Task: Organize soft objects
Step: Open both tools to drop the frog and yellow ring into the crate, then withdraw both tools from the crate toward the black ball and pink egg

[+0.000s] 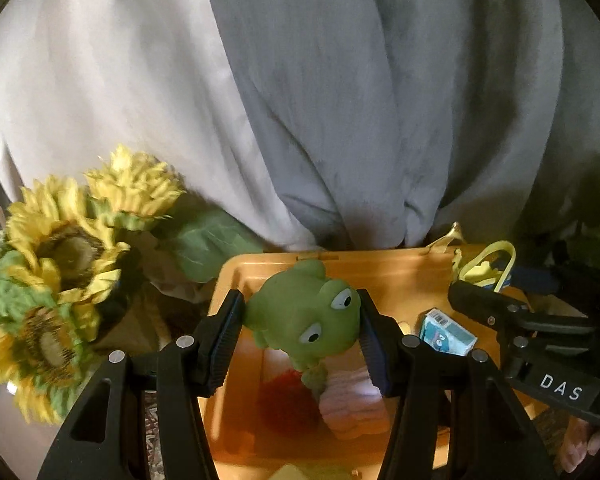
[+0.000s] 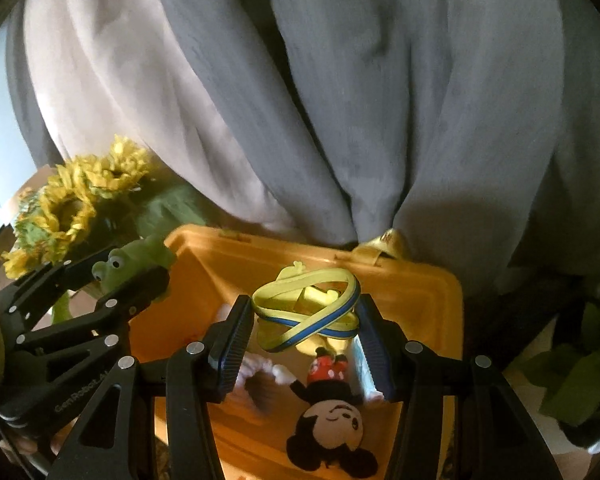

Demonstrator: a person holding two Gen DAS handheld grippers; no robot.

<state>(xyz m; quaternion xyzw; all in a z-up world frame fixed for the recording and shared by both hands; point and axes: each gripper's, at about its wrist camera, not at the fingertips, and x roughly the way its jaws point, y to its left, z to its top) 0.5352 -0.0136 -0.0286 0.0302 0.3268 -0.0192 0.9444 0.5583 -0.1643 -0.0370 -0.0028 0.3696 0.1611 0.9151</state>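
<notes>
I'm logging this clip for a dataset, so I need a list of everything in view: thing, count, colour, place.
Bin: one, orange, below both grippers.
Frog toy: one, green, clamped in the left hand-held gripper over the bin.
Strap bundle: one, yellow and blue, clamped in the right hand-held gripper.
Mouse plush: one, black, red and white, dangling head down below the strap.
Small box: one, teal and white, in the bin.
Pink soft item: one, in the bin under the frog.
Red item: one, in the bin, blurred.
Sunflowers: several, yellow, left of the bin.
Curtain: grey, behind everything.
</notes>
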